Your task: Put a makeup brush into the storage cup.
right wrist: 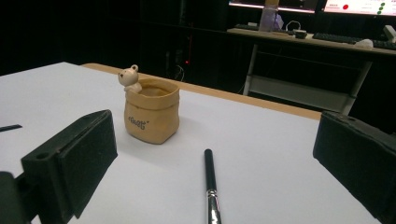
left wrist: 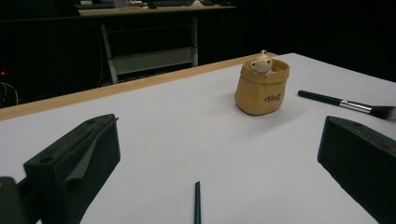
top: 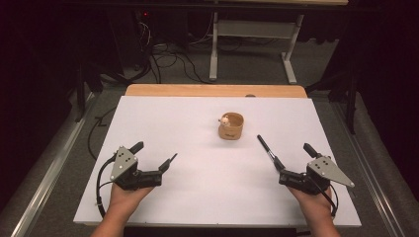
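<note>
one brush (right wrist: pixel 211 186) on the table, between the right gripper's (right wrist: pixel 210 154) open jaws

Dark room, grey floor (top: pixel 247 69), perhaps carpet, white-legged desk (top: pixel 257 29)

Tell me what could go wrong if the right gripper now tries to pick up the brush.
1. The brush is thin and lies flat on the table; the open right gripper may scrape the surface or pinch beside it.
2. Its round handle might roll when a jaw touches it.
3. The cup stands close to the handle end, with a small bear on its rim; a forward push could slide the brush into it, or tip the cup.
</note>
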{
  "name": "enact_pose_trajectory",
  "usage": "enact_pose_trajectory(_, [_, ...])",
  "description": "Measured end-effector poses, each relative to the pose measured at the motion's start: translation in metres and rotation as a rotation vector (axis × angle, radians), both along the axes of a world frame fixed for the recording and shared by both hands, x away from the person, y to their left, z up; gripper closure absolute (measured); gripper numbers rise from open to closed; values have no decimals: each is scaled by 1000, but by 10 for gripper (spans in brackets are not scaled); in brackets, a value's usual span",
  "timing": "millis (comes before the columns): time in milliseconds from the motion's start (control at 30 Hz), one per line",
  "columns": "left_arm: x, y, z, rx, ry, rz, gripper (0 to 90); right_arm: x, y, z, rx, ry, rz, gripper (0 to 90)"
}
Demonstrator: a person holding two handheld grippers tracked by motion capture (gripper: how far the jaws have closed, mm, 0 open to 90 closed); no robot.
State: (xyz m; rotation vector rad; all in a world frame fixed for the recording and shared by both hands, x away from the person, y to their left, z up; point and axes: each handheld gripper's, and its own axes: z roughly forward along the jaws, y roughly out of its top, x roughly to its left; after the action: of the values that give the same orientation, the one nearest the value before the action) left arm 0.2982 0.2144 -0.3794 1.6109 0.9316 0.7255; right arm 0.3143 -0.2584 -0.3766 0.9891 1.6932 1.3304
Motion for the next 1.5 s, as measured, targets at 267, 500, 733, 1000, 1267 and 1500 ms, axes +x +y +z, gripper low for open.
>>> enact_pose_trajectory(267, [0,1,1,-3,-1,7,0,0,-1,-1,6,4,-2,12])
enact_pose_trajectory(500, [0,2,1,-12,5,6,0,1,0,-1,-9,-1,0,12])
enact_pose_trajectory(733, [0,3,1,-32,11,-4,3,1,1,-2,-11,-1,-3,12])
enact_pose_trajectory(1000, [-2,3,3,-17,5,-15,4,1,2,-2,-19,-2,-4,12])
enact_pose_trajectory(1267, [0,10,2,-18,18,9,4,1,1,-2,-20,-2,-5,12])
enact_pose_trajectory(1500, [2,21,2,-23,20,53,4,1,1,-2,-24,0,-7,12])
